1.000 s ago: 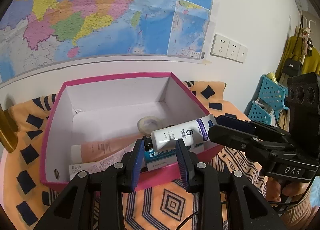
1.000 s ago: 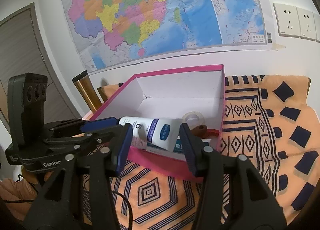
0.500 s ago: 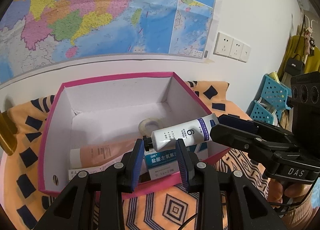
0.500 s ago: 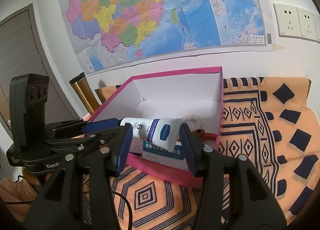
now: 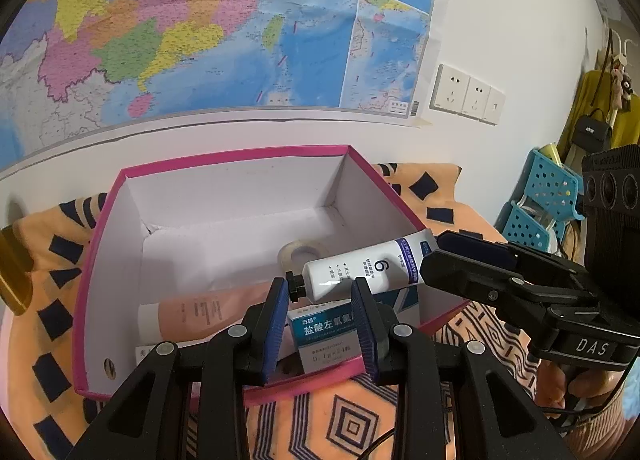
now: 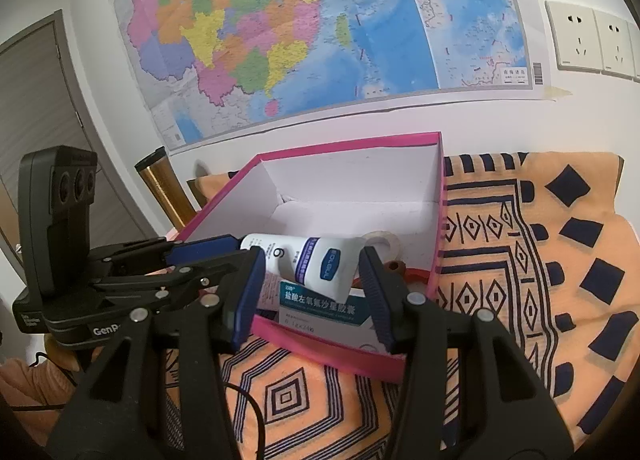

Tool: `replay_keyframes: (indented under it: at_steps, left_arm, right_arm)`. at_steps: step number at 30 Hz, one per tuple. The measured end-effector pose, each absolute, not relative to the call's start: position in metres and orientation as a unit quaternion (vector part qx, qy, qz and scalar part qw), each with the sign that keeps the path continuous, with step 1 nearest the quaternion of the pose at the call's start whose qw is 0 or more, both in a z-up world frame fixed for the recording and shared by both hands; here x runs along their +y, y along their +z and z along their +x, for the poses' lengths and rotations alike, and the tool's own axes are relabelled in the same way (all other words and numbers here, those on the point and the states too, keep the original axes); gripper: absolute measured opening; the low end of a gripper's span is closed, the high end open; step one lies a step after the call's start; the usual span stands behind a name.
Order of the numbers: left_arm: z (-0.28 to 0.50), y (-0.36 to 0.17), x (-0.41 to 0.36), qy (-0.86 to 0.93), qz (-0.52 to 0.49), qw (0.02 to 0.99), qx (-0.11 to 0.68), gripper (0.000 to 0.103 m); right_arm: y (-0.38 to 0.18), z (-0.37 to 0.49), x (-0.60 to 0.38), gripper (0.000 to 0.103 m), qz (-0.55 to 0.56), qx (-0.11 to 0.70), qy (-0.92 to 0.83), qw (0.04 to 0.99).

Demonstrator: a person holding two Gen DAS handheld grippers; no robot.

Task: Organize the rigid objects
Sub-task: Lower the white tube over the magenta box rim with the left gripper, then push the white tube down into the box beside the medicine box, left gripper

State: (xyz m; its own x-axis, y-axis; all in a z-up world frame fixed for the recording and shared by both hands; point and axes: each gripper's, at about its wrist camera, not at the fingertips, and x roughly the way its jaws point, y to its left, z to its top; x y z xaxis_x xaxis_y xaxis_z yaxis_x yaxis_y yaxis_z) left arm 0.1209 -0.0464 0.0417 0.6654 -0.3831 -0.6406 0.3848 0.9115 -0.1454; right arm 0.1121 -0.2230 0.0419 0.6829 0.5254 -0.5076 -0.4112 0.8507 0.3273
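Observation:
A white tube (image 5: 360, 270) (image 6: 316, 260) with a black cap hangs over the near right corner of an open pink box (image 5: 240, 155) (image 6: 352, 139). My left gripper (image 5: 319, 283) (image 6: 216, 250) is shut on its cap end. My right gripper (image 6: 313, 256) (image 5: 444, 256) is shut on its flat end. In the box lie a peach tube (image 5: 204, 312), a blue-and-white medicine carton (image 5: 324, 334) (image 6: 320, 304), a tape roll (image 5: 302, 256) (image 6: 382, 244) and a small red-brown item (image 6: 400, 270).
The box rests on an orange cloth with dark patterns (image 6: 520, 260). A gold flask (image 6: 168, 191) stands left of the box by the wall. Blue perforated baskets (image 5: 548, 199) stand off to the right. A map and sockets are on the wall behind.
Both grippers keep their hold on the white tube. Both views have drifted slightly, so the box sits a little lower in each.

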Motion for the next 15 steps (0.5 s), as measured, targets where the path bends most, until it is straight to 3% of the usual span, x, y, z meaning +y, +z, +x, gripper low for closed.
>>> replay_keyframes:
  at_steps: [15]
  left_arm:
    - [0.1279,0.0421,-0.0485,-0.208,0.002,0.913,0.352,0.032]
  right_arm:
    - [0.0425,0.114,-0.2239,0.051,0.094,0.304,0.257,0.913]
